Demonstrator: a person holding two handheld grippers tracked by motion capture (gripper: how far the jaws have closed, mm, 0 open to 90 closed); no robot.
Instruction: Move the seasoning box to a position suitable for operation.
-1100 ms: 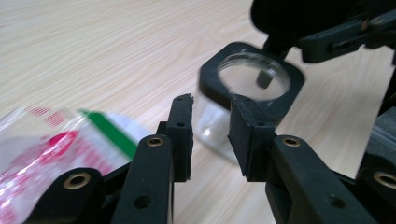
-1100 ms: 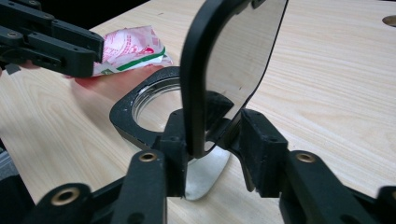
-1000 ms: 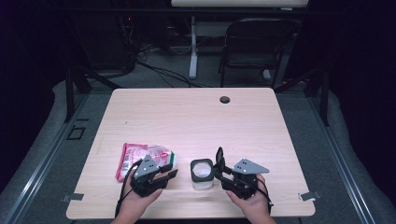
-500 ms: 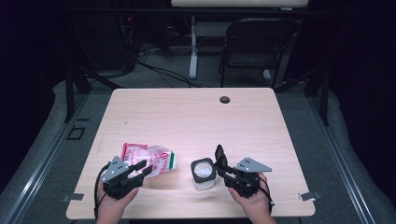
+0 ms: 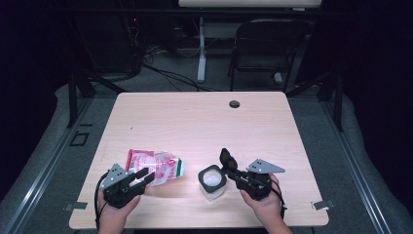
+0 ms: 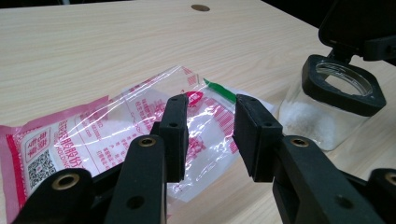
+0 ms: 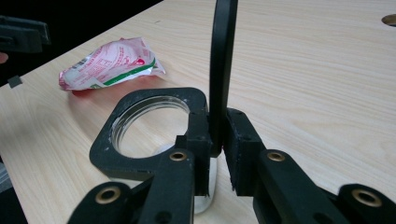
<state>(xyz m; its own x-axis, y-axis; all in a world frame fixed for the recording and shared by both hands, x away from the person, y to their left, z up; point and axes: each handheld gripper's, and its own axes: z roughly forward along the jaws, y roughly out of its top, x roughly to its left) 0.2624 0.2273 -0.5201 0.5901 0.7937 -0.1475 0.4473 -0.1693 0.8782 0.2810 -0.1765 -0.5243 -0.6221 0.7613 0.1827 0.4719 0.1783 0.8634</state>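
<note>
High view. One table (image 5: 195,122) carries two things: one bag (image 5: 158,166) and one jar (image 5: 212,182). Two grippers come in from the near edge, each in one hand. The left gripper (image 5: 145,174) lies at the near left, its tips at the bag's near edge. The right gripper (image 5: 228,163) lies at the near right, just beside the jar, at its raised lid (image 5: 227,158). The jar stands upright near the front edge, right of the bag and apart from it. One round hole (image 5: 234,104) sits near the far edge; one chair (image 5: 265,48) stands beyond the table.

Left gripper view. The left gripper (image 6: 211,128) has its jaws spread with a gap between them; no pad presses on anything. Beyond them lies the bag (image 6: 116,135), flat and crumpled: clear film, pink and red print, one green strip at its far corner. The jar (image 6: 327,112) stands at right: clear walls, a black squarish collar with a round mouth, white grains in the bottom.

Right gripper view. The right gripper (image 7: 215,140) has just been closing its jaws, and they pinch the black lid (image 7: 222,60), which stands upright on edge at the collar. The jar (image 7: 144,135) lies directly below; the bag (image 7: 109,63) is well apart at upper left.
</note>
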